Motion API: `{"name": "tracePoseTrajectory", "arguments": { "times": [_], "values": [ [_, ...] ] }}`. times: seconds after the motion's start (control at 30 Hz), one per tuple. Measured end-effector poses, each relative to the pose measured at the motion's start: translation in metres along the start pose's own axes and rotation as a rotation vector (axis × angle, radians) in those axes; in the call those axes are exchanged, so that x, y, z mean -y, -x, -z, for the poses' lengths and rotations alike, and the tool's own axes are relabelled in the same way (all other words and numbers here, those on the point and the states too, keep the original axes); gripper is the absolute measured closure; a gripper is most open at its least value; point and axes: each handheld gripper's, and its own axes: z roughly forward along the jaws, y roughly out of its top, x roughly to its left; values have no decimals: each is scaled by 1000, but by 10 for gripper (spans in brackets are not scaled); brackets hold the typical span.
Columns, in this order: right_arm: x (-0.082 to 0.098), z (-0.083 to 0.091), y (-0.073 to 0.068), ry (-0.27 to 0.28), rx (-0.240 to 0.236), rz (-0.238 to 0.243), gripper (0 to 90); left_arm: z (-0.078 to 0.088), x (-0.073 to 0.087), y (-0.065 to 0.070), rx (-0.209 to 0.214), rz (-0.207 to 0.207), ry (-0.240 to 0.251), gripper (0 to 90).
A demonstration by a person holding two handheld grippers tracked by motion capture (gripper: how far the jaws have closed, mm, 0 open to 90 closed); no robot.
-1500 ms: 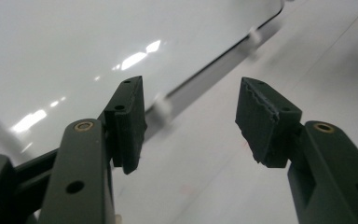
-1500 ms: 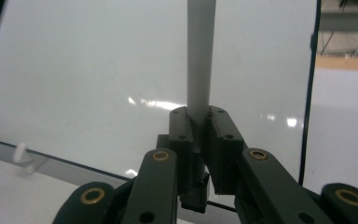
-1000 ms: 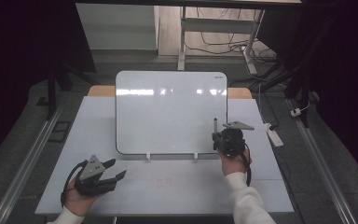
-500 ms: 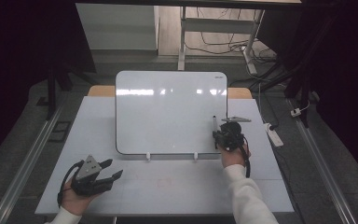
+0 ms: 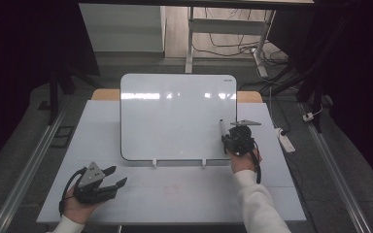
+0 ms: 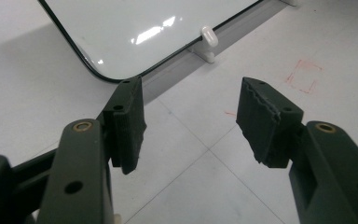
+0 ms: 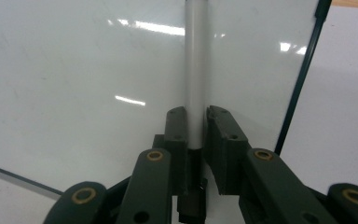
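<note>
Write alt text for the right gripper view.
The right gripper holds a white marker between its two black jaws, pointing up across a blank whiteboard. The board's dark edge runs down the right side.

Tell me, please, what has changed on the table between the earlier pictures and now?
Very little. The right gripper has just been opening slightly, with the marker between its jaws, and stays at the whiteboard's right edge. The left gripper has shifted slightly on the table, jaws open and empty. The whiteboard has not moved.
</note>
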Motion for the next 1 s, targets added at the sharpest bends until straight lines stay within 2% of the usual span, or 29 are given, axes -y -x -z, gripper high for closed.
{"name": "tracePoseTrajectory", "arguments": {
  "times": [0.1, 0.23, 0.33, 0.5, 0.67, 0.73, 0.83, 1.0],
  "values": [
    [0, 0, 0, 3, 0, 0, 765, 0, 0, 0, -1, 1, -1, 416],
    [0, 1, 0, 10, -1, 10, 704, 1, 1, -1, -2, 2, 2, 415],
    [2, 4, -3, 30, -23, 32, 659, 1, 1, -2, -6, 7, 4, 414],
    [6, 13, -5, 73, -87, 93, 550, 2, 3, -4, 2, 17, 4, 412],
    [14, 25, -5, 136, -203, 166, 432, 1, 5, -6, 12, 39, 4, 383],
    [19, 30, -4, 162, -236, 202, 391, 0, 5, -7, 18, 52, 2, 360],
    [28, 38, -2, 203, -297, 239, 368, -2, 6, -8, 40, 68, -7, 323],
    [49, 51, 5, 258, -350, 294, 361, -4, 7, -9, 71, 84, -7, 296]
  ]
}}
